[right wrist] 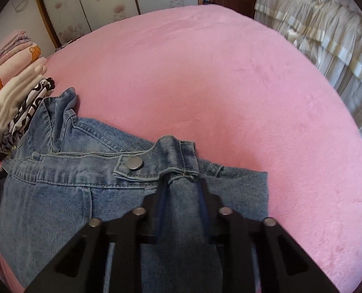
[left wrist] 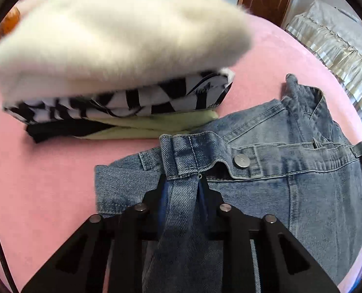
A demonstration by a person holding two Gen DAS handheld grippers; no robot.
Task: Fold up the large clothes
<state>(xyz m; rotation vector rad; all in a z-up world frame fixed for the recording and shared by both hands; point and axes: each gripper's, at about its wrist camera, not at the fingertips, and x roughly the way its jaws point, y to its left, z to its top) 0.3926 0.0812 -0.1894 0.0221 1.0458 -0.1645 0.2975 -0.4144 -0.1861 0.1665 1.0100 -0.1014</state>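
Jeans flat on pink bed, waistband crosswise; left tongs clamped on its left end, right tongs on its right; pile just beyond left.

The pink bed carries the jeans at 7 o'clock in the right wrist view. A stack of folded clothes lies at 11 o'clock in the left wrist view, touching the jeans' waistband edge.
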